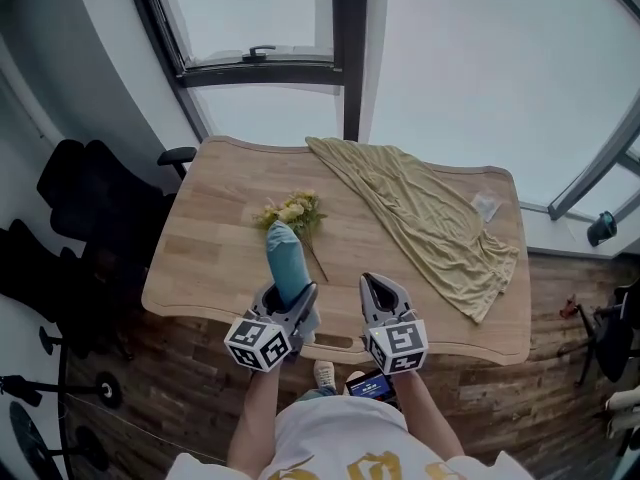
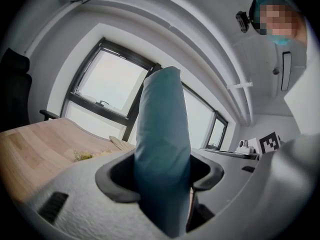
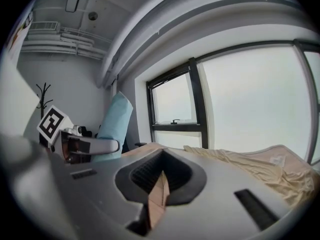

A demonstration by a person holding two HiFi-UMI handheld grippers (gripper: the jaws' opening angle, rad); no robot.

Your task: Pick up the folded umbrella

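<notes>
Left gripper view: umbrella (image 2: pixel 162 134) between jaws

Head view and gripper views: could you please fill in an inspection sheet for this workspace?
Surface: light wooden table.
Job's things: teal folded umbrella, held above the table, pointing away from the person.
Clutter: yellow flower sprig; beige cloth; small pale packet by the cloth.
Grippers: left gripper shut on the umbrella; right gripper shut, empty.
Cables: nothing seen.
Surroundings: windows behind the table; black chair at its left; wooden floor.
</notes>
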